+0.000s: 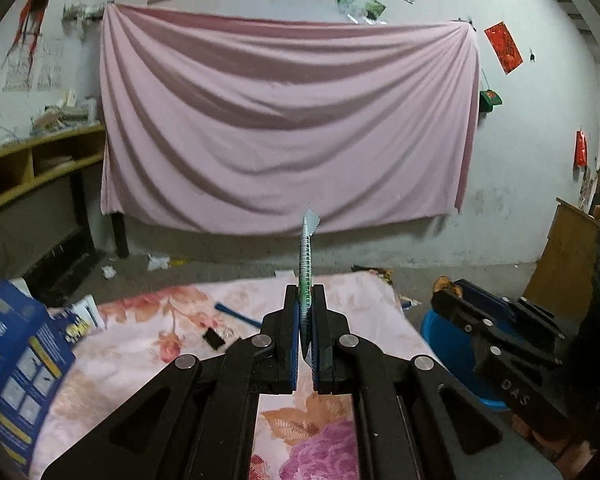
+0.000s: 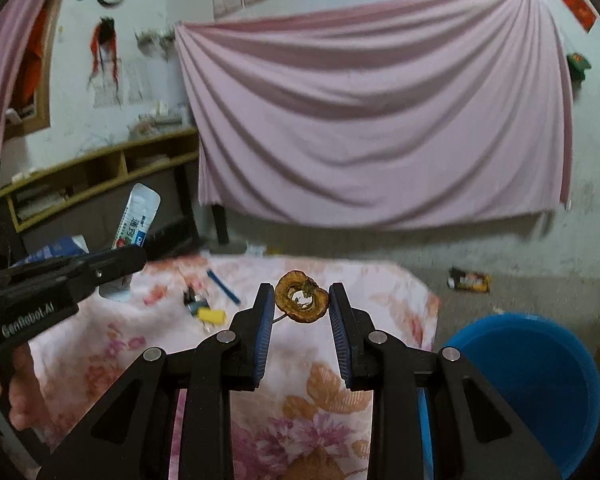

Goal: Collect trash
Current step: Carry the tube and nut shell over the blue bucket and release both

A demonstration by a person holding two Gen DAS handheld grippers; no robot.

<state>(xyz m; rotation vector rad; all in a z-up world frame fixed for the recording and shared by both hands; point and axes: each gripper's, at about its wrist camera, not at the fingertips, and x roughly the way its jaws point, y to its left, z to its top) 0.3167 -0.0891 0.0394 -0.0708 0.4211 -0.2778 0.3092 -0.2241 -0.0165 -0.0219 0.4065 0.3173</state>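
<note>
My left gripper (image 1: 306,300) is shut on a flat white and green wrapper (image 1: 307,256), held edge-on and upright above the floral tablecloth (image 1: 140,344). The same wrapper (image 2: 137,216) and left gripper (image 2: 132,258) show at the left of the right wrist view. My right gripper (image 2: 302,300) is shut on a curled brown dried peel (image 2: 301,297), gripped between the blue pads above the table. A blue bin (image 2: 540,380) stands on the floor to the right of the table; it also shows in the left wrist view (image 1: 448,344), partly behind the right gripper (image 1: 492,332).
On the cloth lie a blue pen (image 2: 223,286), a yellow item (image 2: 210,316) and a small dark object (image 2: 194,300). A blue box (image 1: 16,356) stands at the table's left. A dark snack wrapper (image 2: 470,280) lies on the floor. A pink sheet (image 1: 288,128) hangs behind.
</note>
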